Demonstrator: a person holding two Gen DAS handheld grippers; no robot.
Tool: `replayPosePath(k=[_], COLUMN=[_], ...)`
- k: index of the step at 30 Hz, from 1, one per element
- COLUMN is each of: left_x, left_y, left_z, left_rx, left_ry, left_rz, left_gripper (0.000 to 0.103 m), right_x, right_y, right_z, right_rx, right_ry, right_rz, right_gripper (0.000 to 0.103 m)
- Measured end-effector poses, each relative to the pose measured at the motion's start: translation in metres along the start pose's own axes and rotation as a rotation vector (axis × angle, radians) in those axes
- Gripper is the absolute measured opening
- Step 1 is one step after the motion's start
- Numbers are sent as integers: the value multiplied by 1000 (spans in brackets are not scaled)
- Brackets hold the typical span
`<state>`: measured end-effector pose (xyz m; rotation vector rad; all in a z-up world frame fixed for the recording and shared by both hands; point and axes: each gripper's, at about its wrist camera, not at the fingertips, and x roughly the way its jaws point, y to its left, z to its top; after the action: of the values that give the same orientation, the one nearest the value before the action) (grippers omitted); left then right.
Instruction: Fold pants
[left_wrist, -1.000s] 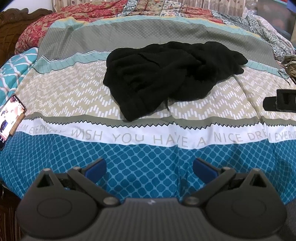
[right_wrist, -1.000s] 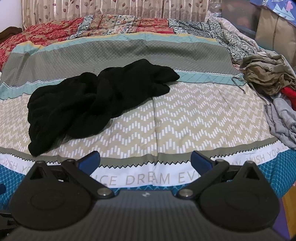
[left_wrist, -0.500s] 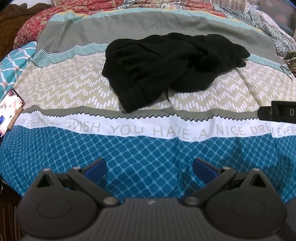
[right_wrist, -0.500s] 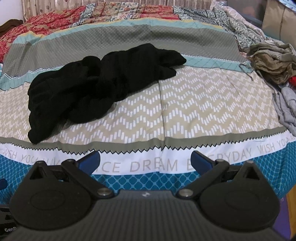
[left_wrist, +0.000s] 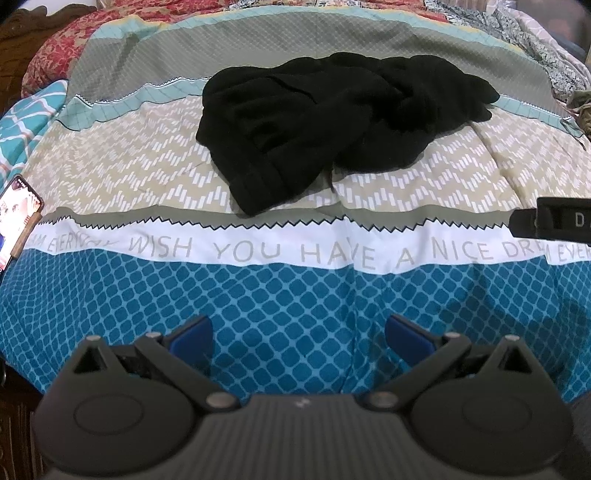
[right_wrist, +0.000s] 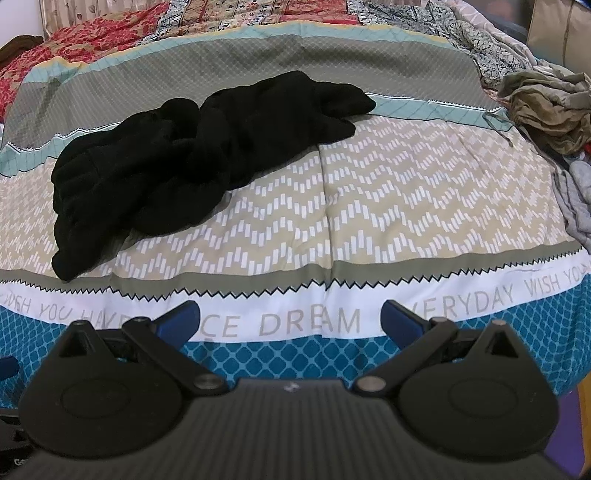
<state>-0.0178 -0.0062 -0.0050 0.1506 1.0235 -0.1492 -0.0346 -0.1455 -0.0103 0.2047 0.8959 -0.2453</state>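
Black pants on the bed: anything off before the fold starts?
The black pants lie crumpled in a twisted heap on the bedspread, legs bunched over each other, not flat. Both tools are open and short of them. A phone sits at the bed's left edge, and a loose clothes pile at the right.

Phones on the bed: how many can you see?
1. The phone lies at the bed's left edge in the left view, screen lit, partly cut off by the frame. It does not show in the right view. Others could be hidden under the black pants or clothes.
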Motion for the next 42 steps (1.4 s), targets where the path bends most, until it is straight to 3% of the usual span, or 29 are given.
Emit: replayPosePath(k=[18,42], left_x=[0,9], left_y=[1,5], left_z=[0,-1], left_rx=[1,-17], left_ry=[2,45], left_rz=[-1,0], left_gripper=[103,103], right_x=[0,12], right_y=[3,3], right_z=[-1,-6], right_rx=[-12,-19], right_ry=[6,85], right_rz=[3,50], right_gripper=[103,103])
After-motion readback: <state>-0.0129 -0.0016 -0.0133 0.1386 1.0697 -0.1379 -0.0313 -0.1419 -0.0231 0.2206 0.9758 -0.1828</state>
